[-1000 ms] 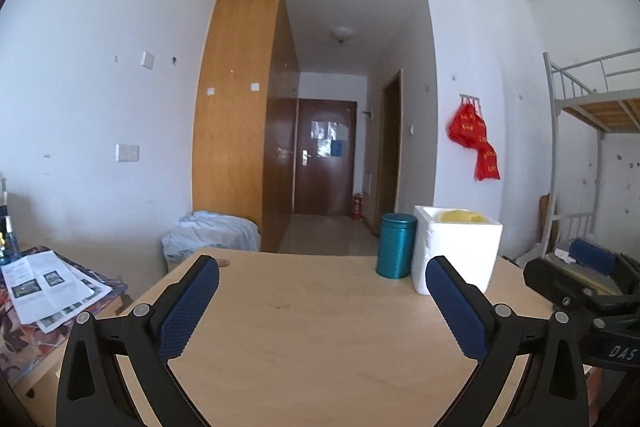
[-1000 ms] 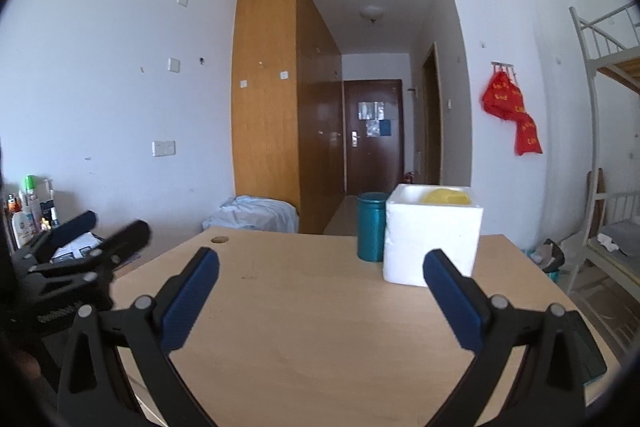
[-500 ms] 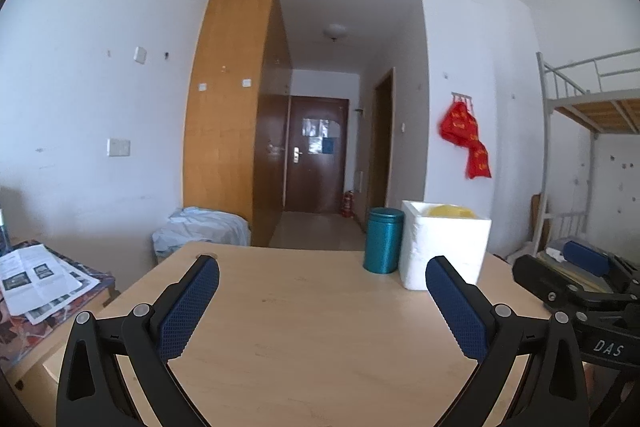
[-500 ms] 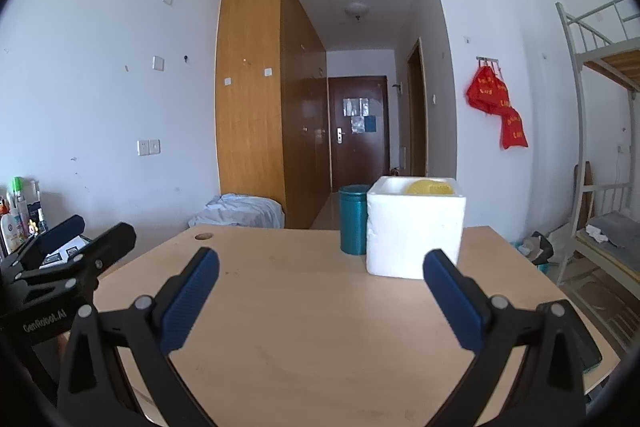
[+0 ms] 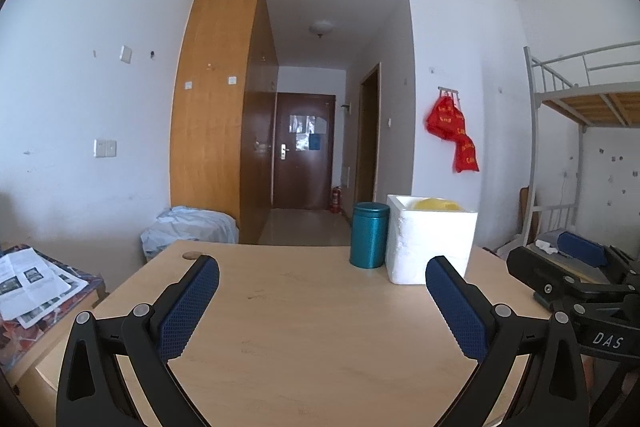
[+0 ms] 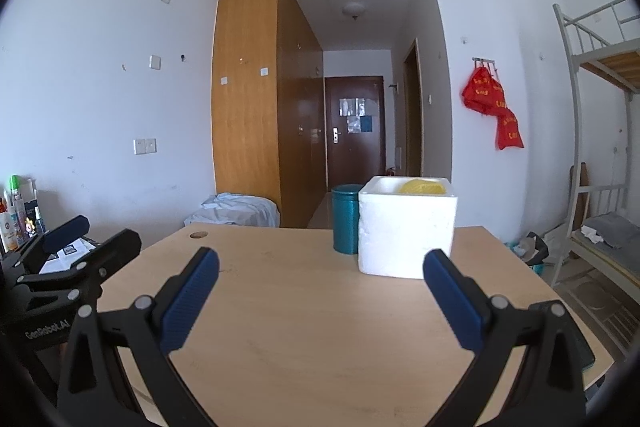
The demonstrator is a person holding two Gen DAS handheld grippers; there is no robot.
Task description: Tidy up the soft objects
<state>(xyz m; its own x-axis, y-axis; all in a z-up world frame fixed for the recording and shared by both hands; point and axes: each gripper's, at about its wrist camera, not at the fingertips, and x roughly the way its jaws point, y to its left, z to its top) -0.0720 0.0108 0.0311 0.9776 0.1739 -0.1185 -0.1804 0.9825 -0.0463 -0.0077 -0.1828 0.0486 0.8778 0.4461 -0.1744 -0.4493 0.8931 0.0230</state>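
A white foam box (image 5: 430,241) stands at the far right of the wooden table (image 5: 312,315), with a yellow soft object (image 5: 436,204) showing over its rim. It also shows in the right wrist view (image 6: 406,227), with the yellow object (image 6: 422,185) inside. My left gripper (image 5: 322,293) is open and empty above the table's near part. My right gripper (image 6: 320,287) is open and empty, to the right of the left one. Each gripper shows at the edge of the other's view.
A teal tin canister (image 5: 369,235) stands just left of the foam box. A side table with papers (image 5: 28,287) is at the left. A bunk bed (image 6: 600,187) stands at the right. A bundle of light cloth (image 5: 192,227) lies beyond the table.
Both views have shifted a little, and the box and canister now sit slightly differently in frame. Both grippers stay open and empty.
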